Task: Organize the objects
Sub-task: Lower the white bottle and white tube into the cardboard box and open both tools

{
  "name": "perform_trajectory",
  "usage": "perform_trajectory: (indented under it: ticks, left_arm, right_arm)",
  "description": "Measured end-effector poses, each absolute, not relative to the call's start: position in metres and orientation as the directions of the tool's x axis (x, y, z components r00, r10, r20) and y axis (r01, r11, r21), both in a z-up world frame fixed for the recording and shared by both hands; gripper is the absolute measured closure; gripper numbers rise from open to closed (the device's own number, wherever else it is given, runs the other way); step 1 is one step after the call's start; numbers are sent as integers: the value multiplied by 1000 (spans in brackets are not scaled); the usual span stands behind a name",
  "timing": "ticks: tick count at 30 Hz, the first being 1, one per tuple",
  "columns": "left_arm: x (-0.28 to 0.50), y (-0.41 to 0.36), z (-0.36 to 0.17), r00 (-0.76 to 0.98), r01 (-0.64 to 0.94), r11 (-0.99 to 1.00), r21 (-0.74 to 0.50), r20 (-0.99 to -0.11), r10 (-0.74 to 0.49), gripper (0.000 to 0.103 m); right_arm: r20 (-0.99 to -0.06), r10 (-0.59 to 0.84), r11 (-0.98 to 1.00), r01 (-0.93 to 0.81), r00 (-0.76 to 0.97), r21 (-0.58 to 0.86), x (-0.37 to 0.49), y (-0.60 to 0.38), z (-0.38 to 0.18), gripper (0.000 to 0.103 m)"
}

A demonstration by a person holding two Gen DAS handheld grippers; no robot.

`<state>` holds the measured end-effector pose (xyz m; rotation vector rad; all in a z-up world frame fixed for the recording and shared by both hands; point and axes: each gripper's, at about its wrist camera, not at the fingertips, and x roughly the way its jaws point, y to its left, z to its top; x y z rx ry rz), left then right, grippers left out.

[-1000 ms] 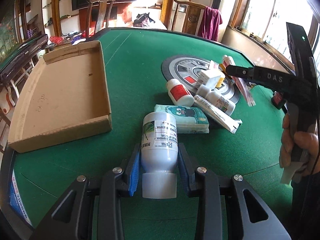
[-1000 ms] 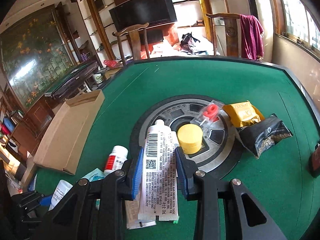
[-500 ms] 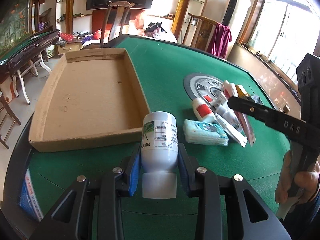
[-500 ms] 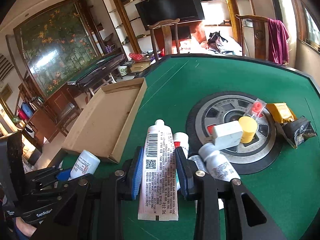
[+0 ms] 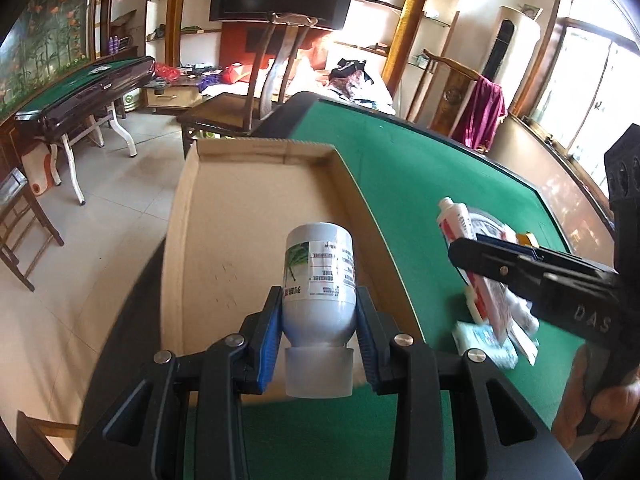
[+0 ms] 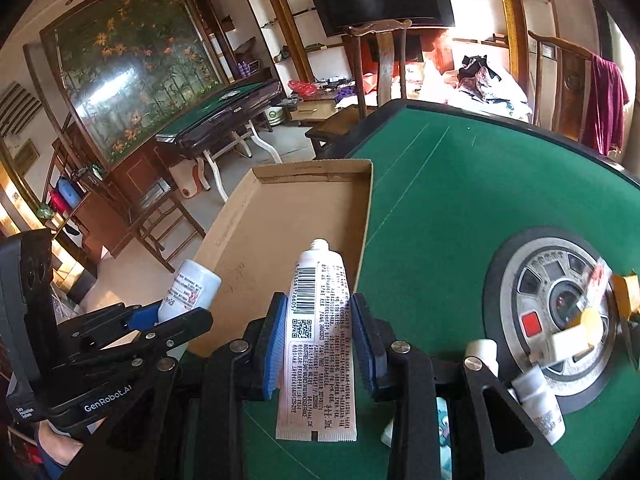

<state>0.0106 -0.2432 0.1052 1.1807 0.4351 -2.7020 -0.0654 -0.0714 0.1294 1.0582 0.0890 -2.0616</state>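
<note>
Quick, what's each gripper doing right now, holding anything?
Left gripper: closed on a white bottle.
Right gripper: closed on a white tube.

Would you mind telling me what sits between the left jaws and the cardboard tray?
Only the white bottle they grip; beyond it the tray is bare, per the left wrist view.

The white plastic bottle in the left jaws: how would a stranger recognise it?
Find the shallow brown cardboard tray on the green felt table. Over its near end, the left gripper clamps a white plastic bottle. Its green-leaf label and wide cap distinguish it.
</note>
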Motion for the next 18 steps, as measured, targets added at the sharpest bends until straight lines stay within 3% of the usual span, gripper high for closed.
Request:
perform_trajectory:
  ticks: [10, 18]
  left_arm:
    - [-96, -305, 67, -589, 351, -884, -309, -807, 48, 70]
    - [-127, -307, 35, -563, 348, -863, -367, -817, 120, 70]
  right_arm:
    - [-762, -576, -739, 587, -295, 331, -153, -146, 126, 69]
    - [-803, -515, -774, 565, -300, 286, -198, -190, 99, 69]
